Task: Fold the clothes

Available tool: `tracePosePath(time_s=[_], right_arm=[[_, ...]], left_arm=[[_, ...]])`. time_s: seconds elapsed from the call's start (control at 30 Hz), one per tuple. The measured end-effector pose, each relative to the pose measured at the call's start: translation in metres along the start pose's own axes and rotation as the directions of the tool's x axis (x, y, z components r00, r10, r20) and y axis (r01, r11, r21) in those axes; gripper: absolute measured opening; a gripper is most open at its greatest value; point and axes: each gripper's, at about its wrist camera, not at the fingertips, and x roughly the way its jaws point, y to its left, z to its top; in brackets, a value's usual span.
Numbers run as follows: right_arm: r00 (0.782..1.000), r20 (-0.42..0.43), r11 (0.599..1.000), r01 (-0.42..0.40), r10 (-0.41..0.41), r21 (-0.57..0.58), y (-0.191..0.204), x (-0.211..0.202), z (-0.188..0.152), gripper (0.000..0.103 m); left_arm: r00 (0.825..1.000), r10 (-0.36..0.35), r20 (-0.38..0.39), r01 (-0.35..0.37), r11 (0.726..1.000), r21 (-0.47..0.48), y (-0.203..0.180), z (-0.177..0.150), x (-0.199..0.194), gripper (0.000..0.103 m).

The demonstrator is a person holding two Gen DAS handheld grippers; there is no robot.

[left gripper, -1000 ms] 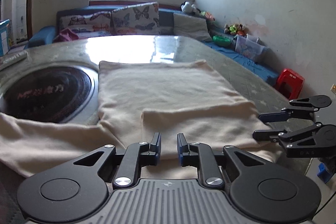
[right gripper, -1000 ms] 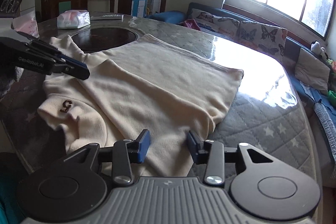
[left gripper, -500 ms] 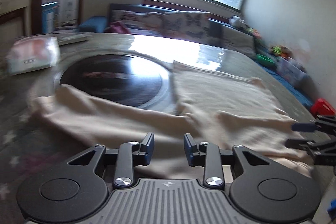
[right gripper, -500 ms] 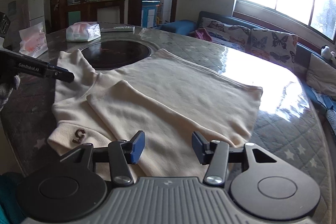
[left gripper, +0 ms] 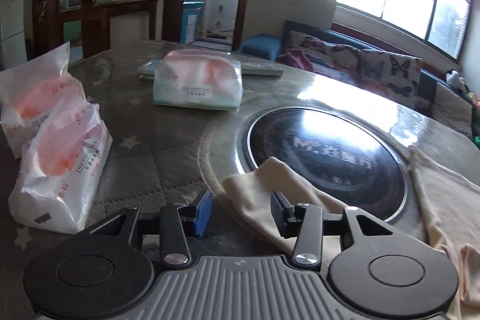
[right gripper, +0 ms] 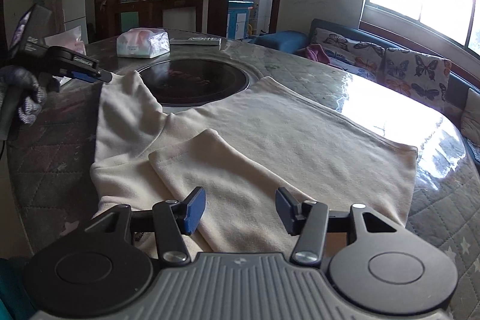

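Note:
A cream long-sleeved top (right gripper: 270,140) lies flat on the table, one sleeve (right gripper: 228,182) folded over its body. The other sleeve (right gripper: 126,107) stretches out to the left toward a black round hob. My left gripper (left gripper: 241,212) is open, its jaws on either side of that sleeve's cuff (left gripper: 264,188); it also shows in the right wrist view (right gripper: 103,77) at the cuff. My right gripper (right gripper: 240,207) is open and empty just above the folded sleeve, near the table's front edge.
A black round hob (left gripper: 327,152) is set in the quilted table (left gripper: 150,164). Two tissue packs (left gripper: 60,158) lie at the left and one (left gripper: 198,83) at the back, with a remote (left gripper: 261,69) behind. A sofa (right gripper: 390,59) stands under the window.
My left gripper has swung left from the top's body to the outstretched sleeve's cuff and opened wider. My right gripper has opened wider and drawn back slightly.

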Motion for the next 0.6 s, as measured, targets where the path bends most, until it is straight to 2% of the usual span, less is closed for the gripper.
tracePosePath(time_s=[0.17,0.23,0.3,0.47,0.53,0.6], right_arm=[[1.000,0.002,1.000,0.017,-0.017,0.009,-0.003,-0.005,0.000,0.053],[1.000,0.005,1.000,0.025,-0.025,0.017,-0.005,-0.007,-0.001,0.053],[0.999,0.012,0.999,0.030,-0.031,0.025,-0.007,-0.010,-0.002,0.053],[0.998,0.034,0.997,0.049,-0.051,0.055,-0.014,-0.021,-0.005,0.053],[0.997,0.041,0.996,0.059,-0.061,0.067,-0.017,-0.025,-0.007,0.053],[0.996,0.049,0.995,0.068,-0.072,0.078,-0.021,-0.029,-0.009,0.053]], left_arm=[[1.000,0.005,0.013,-0.005,0.999,0.045,-0.005,-0.002,0.009,0.043],[1.000,-0.006,0.014,0.005,0.998,0.059,-0.007,-0.002,0.010,0.018],[1.000,-0.023,0.019,0.022,0.999,0.045,-0.007,-0.002,0.008,0.010],[0.988,-0.136,0.072,0.135,0.991,0.021,-0.018,0.010,-0.020,0.006],[0.976,-0.197,0.092,0.195,0.980,0.035,-0.031,0.016,-0.036,0.006],[0.956,-0.272,0.108,0.267,0.962,0.062,-0.049,0.021,-0.053,0.006]])
